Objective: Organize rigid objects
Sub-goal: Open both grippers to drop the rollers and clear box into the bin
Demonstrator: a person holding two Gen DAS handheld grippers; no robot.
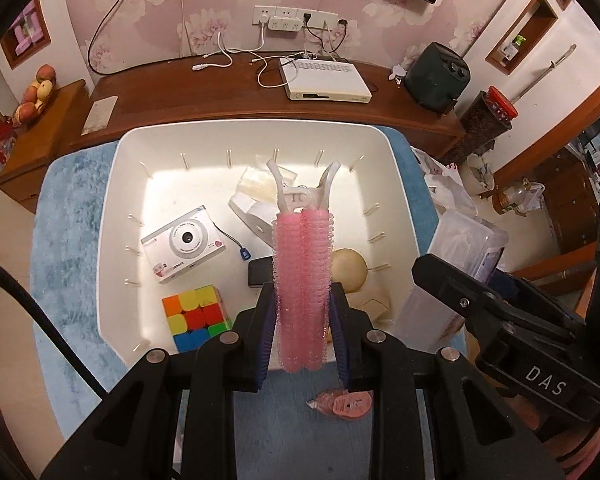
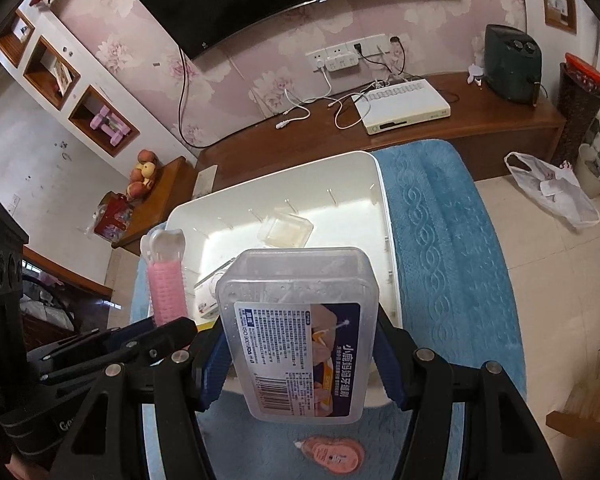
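Note:
My left gripper (image 1: 302, 294) is shut on a pink hair-roller clip (image 1: 302, 280), which stands upright between its blue pads over the near part of a white bin (image 1: 114, 216). The clip's white handles point away from me. My right gripper (image 2: 302, 344) is shut on a clear plastic box with a blue label (image 2: 300, 332), held over the bin's (image 2: 384, 216) near right corner. That box (image 1: 460, 248) also shows at the right of the left wrist view. The roller clip (image 2: 168, 288) appears at the left of the right wrist view.
Inside the bin lie a white toy camera (image 1: 184, 244), a colour cube (image 1: 196, 316), a beige ball (image 1: 348, 268), a black item (image 1: 260, 272) and a small clear case (image 2: 286, 228). A pink correction tape (image 2: 332, 450) lies on the blue towel (image 2: 452, 240). A wooden TV bench (image 1: 220, 96) stands behind.

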